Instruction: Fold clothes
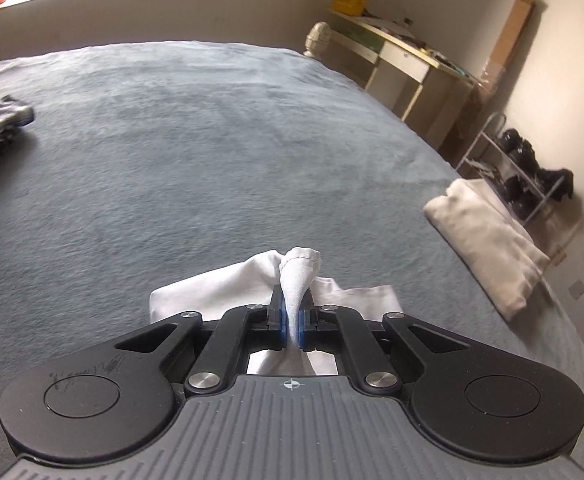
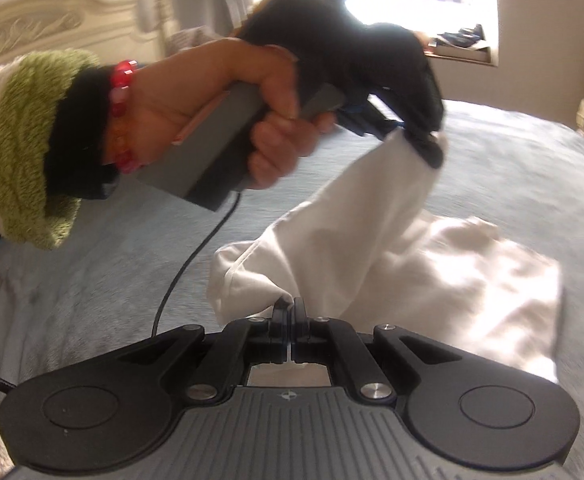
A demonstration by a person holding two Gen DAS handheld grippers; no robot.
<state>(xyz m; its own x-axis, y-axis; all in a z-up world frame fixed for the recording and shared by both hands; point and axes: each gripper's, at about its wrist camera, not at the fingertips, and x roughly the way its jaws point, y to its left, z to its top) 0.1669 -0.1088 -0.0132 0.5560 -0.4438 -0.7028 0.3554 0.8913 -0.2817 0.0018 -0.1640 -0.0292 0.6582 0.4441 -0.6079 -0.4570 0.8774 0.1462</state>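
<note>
Your left gripper pinches a bunched hem of the white garment above the grey bedspread, your right gripper clamps another edge, and the cloth hangs between the 2, its far part lying on the bedspread.

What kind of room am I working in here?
Most likely a bedroom. The white garment is being folded on a bed with a grey-blue blanket, a carved headboard stands behind it, and a small desk and shoe rack line the wall.
</note>
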